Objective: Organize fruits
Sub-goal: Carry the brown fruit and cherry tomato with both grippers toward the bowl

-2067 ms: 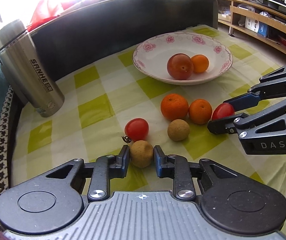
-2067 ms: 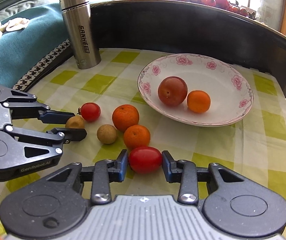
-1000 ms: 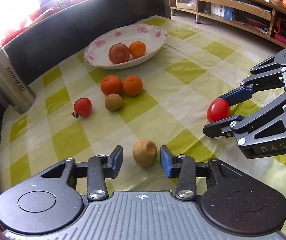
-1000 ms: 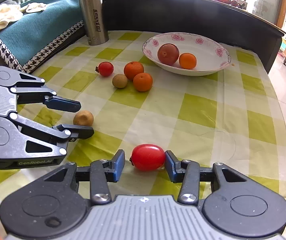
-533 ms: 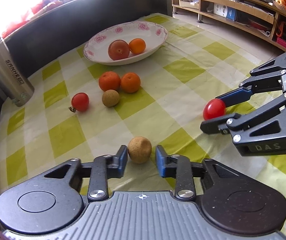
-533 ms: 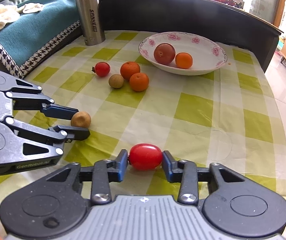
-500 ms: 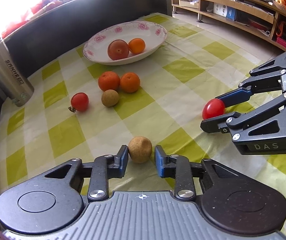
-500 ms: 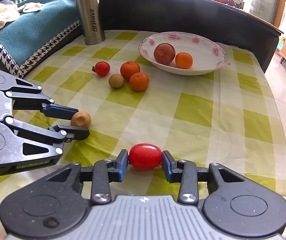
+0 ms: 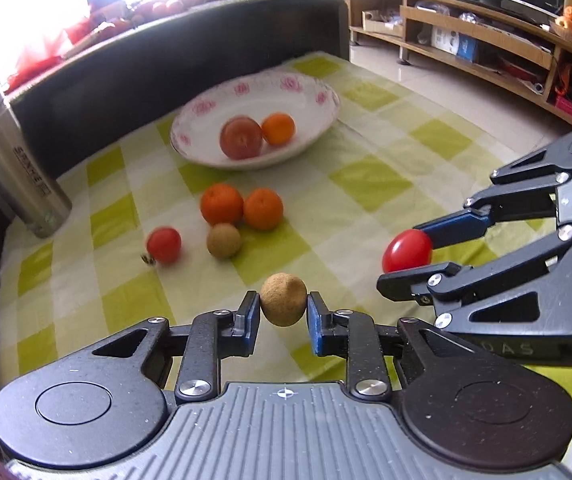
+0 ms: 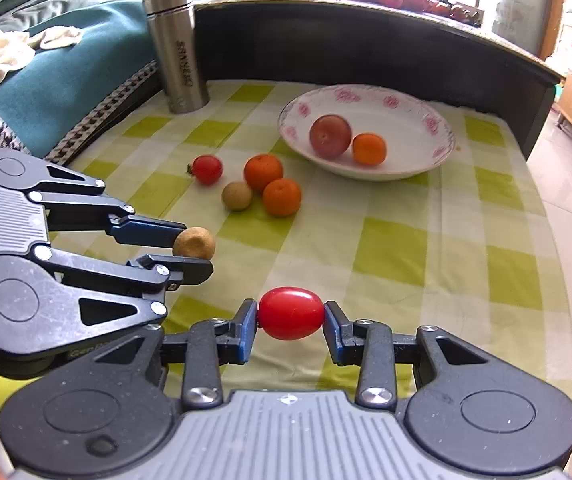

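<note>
Left gripper clamps the brown fruit, right gripper pinches the red tomato, both aloft, seemingly bound for the bowl.

left gripper: black linkage arms, blue finger pads, silver screws, ribbed grey housing, "GenRobot.AI" lettering | right gripper: same build, "DAS" lettering on side plate
</note>
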Action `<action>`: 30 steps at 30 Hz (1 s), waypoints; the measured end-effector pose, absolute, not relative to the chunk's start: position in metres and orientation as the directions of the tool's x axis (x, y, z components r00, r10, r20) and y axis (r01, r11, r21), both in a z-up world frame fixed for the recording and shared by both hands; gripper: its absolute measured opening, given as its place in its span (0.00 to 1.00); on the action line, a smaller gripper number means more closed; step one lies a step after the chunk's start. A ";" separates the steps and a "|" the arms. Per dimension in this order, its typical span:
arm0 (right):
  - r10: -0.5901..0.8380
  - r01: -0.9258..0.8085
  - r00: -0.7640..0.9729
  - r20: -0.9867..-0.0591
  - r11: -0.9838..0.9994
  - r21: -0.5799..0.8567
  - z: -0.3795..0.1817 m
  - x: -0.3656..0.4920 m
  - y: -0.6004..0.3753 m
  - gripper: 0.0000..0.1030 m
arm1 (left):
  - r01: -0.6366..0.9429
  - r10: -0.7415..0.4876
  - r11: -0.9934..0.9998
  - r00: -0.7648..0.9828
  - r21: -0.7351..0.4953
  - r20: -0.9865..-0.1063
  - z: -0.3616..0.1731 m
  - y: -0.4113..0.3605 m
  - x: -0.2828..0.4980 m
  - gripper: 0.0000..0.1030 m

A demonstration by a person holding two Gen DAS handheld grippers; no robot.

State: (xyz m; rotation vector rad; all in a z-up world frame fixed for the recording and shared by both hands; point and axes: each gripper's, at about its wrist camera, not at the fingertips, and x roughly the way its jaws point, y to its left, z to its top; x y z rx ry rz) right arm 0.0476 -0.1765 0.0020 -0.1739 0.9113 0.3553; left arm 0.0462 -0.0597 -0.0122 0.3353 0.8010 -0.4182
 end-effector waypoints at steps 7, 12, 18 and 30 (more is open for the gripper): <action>0.229 -0.341 0.570 -0.789 0.940 0.026 0.009 0.058 -0.179 0.39 | 0.460 -0.238 0.880 0.636 0.113 -0.734 -0.005 -0.059 0.057 0.31; 0.231 -0.334 0.582 -0.779 0.942 0.030 0.012 0.065 -0.178 0.39 | 0.453 -0.242 0.884 0.649 0.111 -0.722 0.000 -0.058 0.066 0.31; 0.220 -0.309 0.613 -0.759 0.951 0.026 0.021 0.078 -0.181 0.39 | 0.438 -0.253 0.893 0.670 0.097 -0.698 0.011 -0.059 0.081 0.31; 0.176 -0.246 0.668 -0.723 0.969 0.009 0.039 0.120 -0.189 0.40 | 0.424 -0.263 0.900 0.710 0.098 -0.653 0.031 -0.069 0.119 0.30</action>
